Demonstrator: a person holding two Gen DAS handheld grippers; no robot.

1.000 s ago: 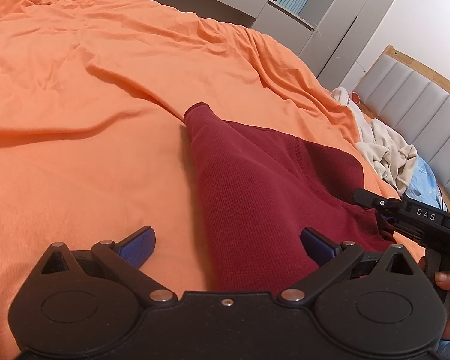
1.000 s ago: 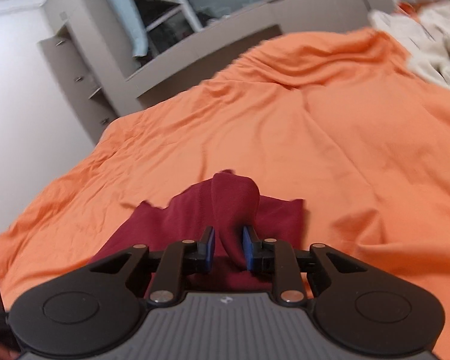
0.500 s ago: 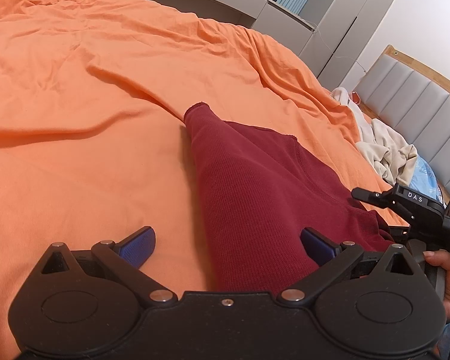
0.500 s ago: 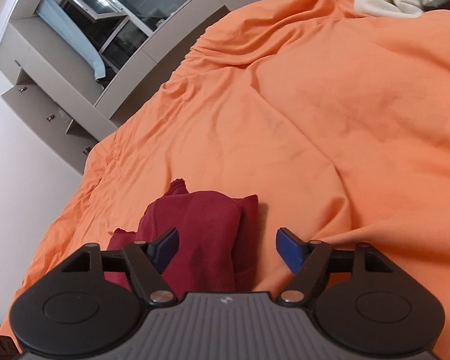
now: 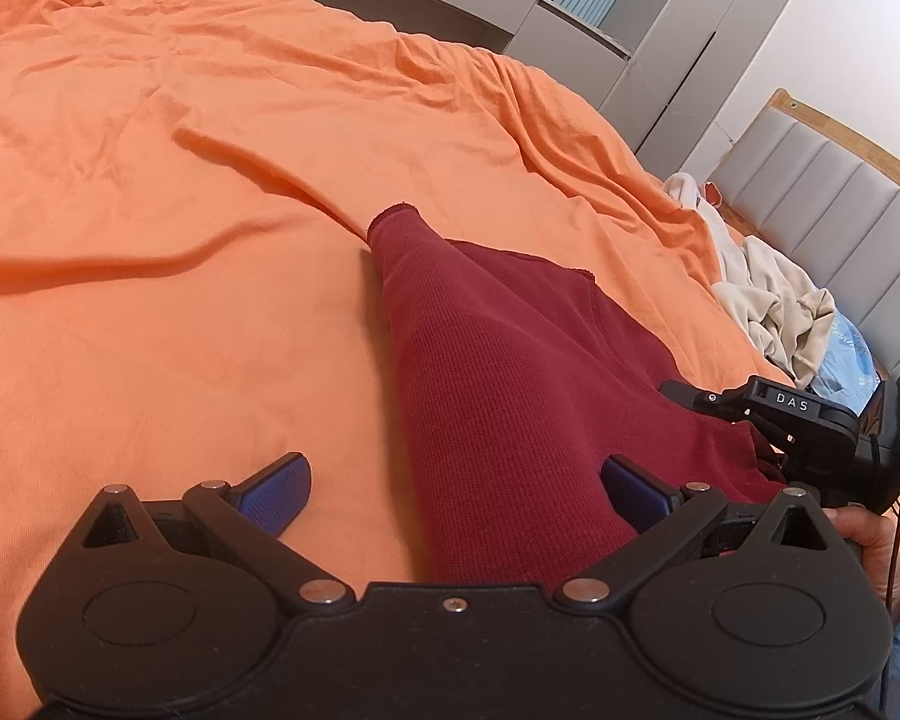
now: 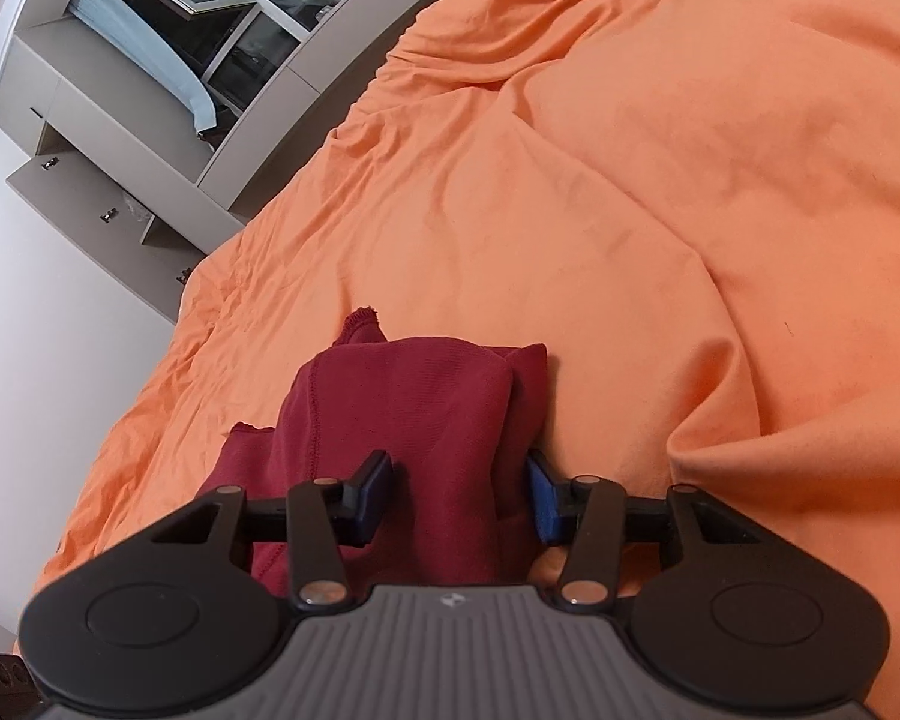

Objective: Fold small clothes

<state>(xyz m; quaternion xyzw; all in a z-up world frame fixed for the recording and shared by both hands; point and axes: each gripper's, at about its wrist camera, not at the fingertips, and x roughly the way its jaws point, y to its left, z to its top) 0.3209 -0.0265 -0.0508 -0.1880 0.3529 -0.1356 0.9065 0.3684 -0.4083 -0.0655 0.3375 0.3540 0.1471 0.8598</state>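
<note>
Sheet [image 5: 210,312]: orange, wrinkled, covers bed. Headboard [image 5: 822,192] far right; cream clothes pile [image 5: 768,300] beside it, well apart from work area. Cabinets [image 6: 108,120] behind bed.

Top [image 5: 510,396]: dark red, partly folded, flat on sheet, centre.

L gripper [image 5: 456,486]: fingers spread wide, top's near end between them, pads not touching.

R gripper [image 6: 456,498]: fingers half apart, closing; top's folded edge between pads, no clear pinch.

Vs 1 s ago: R had the fold pinched and lifted; now lower, fold released onto top.
</note>
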